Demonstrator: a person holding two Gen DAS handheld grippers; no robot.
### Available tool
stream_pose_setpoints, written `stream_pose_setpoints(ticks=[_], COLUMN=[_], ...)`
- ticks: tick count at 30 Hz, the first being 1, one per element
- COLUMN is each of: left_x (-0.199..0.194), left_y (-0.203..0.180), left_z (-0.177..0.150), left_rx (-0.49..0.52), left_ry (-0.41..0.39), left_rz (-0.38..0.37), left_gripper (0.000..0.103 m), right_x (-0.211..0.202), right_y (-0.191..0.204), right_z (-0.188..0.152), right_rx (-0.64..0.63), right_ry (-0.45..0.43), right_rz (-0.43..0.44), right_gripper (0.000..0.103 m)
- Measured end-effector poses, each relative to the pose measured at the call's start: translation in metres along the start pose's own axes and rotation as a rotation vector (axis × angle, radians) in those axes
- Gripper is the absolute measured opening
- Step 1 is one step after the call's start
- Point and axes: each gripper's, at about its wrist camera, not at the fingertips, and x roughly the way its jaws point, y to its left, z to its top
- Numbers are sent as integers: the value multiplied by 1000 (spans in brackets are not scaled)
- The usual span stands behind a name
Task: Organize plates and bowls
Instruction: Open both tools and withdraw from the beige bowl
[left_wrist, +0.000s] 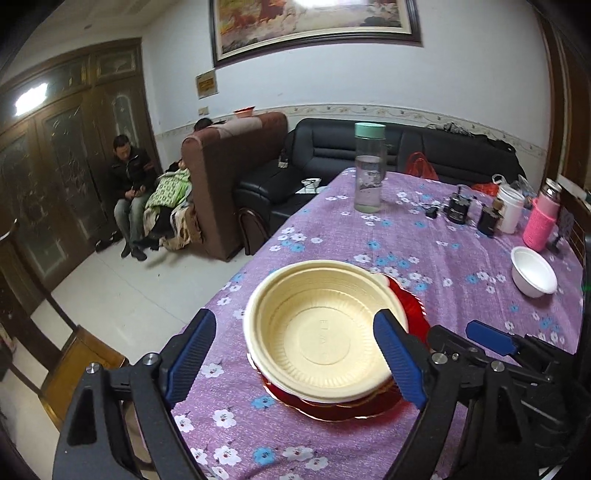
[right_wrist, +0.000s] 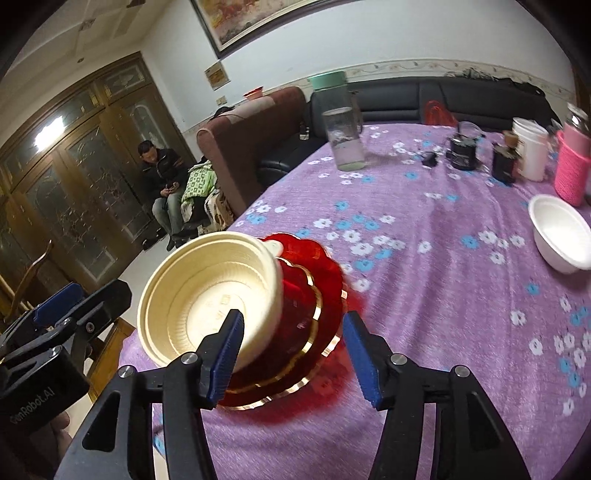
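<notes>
A cream plastic bowl (left_wrist: 321, 332) sits on stacked red gold-rimmed plates (left_wrist: 410, 306) near the table's left edge. My left gripper (left_wrist: 295, 354) is open, its blue fingers on either side of the bowl, one finger (left_wrist: 399, 363) over the near right rim. In the right wrist view the bowl (right_wrist: 207, 295) rests on the red plates (right_wrist: 314, 295). My right gripper (right_wrist: 291, 354) is open around the plates' near edge, its left finger (right_wrist: 225, 354) at the bowl's wall. A white bowl (left_wrist: 533, 271) stands apart at the right and shows in the right wrist view (right_wrist: 561, 232) too.
The table has a purple flowered cloth (left_wrist: 424, 236). At its far side stand a clear bottle with a green lid (left_wrist: 369, 170), dark jars (left_wrist: 458, 208), a white cup (left_wrist: 509, 208) and a pink-sleeved bottle (left_wrist: 541, 221). A wooden chair (left_wrist: 74, 362) is at the left.
</notes>
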Motion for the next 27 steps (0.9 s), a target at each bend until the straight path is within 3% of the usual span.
stream_pose_setpoints(ticks=[27], left_x=[-12], left_y=[-139], left_z=[0], left_rx=[242], left_ry=[6], left_rz=[-142], left_gripper=[87], right_x=[-74], right_y=[-160], right_z=[-17], right_rx=[277], right_ry=[-84], right_rz=[-148], right_gripper=[61])
